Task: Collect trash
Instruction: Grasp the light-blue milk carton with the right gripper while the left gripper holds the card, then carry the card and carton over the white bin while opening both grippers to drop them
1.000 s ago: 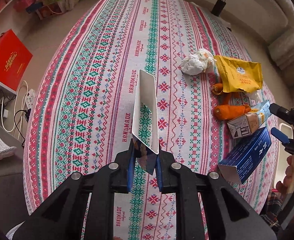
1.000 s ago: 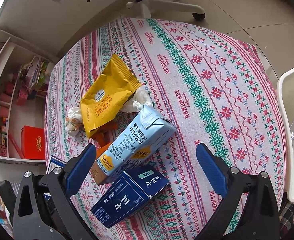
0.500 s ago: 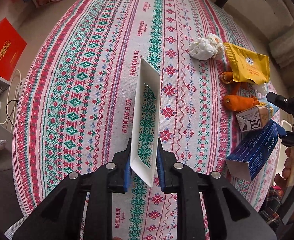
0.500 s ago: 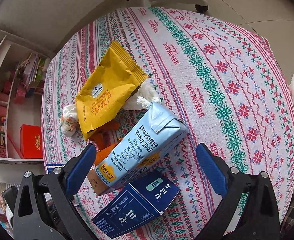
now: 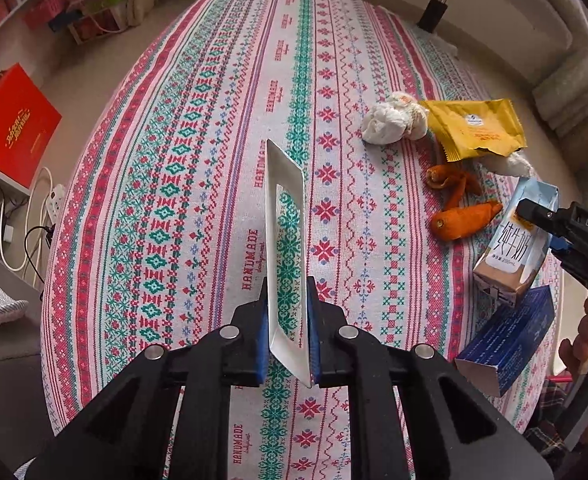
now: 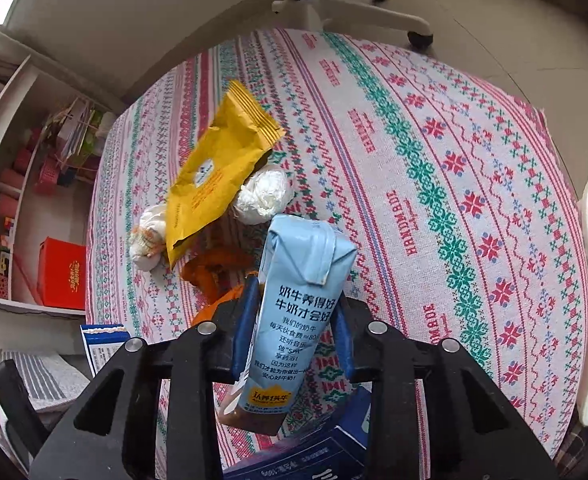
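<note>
Gripping the pale-blue milk carton point(image 6: 301, 300), right gripper point(image 6: 292, 332) has just closed its jaws onto its sides, pads pressing, carton upright above the dark-blue box point(image 6: 313, 456). Yellow wrapper point(image 6: 218, 168), tissue wads point(image 6: 264, 196) and orange peel point(image 6: 214, 270) crowd 11 o'clock. Tablecloth point(image 6: 453, 200) bare toward 2 o'clock up to its far edge. Left gripper point(image 5: 286, 344) clamps a white tray point(image 5: 284, 240) edge-on; bare cloth from 9 to 12 o'clock.

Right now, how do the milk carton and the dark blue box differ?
The milk carton is pale blue with a brown base; the dark blue box is navy. The carton is clamped in the right gripper, tilted off the cloth; the box lies flat, ungripped. Both are printed cardboard packaging.
</note>
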The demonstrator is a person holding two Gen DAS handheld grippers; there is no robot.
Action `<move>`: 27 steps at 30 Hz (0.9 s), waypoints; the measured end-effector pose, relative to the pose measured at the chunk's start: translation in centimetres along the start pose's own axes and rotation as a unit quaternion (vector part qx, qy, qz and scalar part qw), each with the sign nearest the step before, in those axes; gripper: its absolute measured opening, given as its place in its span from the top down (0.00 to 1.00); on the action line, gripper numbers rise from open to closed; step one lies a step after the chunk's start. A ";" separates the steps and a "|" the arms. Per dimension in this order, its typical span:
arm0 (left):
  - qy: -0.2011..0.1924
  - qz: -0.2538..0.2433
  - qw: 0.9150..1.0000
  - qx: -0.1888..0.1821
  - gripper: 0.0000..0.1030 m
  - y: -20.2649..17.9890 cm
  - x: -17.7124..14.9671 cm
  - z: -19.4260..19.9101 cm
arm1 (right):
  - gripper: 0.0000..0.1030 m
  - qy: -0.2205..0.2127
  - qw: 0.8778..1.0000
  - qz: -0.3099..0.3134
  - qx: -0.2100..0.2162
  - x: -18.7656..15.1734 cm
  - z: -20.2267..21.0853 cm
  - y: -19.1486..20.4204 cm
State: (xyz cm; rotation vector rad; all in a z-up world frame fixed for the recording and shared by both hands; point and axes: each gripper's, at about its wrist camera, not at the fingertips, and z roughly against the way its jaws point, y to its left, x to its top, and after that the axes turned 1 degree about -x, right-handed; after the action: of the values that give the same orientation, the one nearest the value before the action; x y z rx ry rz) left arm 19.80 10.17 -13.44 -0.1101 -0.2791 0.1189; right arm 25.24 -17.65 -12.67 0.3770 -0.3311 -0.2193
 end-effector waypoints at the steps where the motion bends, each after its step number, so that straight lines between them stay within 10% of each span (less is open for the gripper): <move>1: -0.010 0.003 1.000 -0.006 0.85 0.1 0.1 0.6 | 0.71 -0.008 1.000 0.011 0.005 -0.1 0.7 0.4; 15: -0.190 -0.046 0.981 0.002 0.85 -4.4 -0.5 8.5 | 0.71 -0.138 0.980 0.143 -0.012 -2.5 9.5 3.6; 27: -0.261 -0.086 0.962 0.000 0.85 -9.1 -2.2 11.1 | 0.71 -0.210 0.960 0.178 -0.053 -4.2 13.8 2.5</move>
State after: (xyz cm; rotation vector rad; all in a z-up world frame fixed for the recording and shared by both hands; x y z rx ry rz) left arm 15.57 1.88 -2.33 -0.0524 -0.8136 -0.0292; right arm 16.89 -18.69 -0.72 0.1557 -0.7950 0.0397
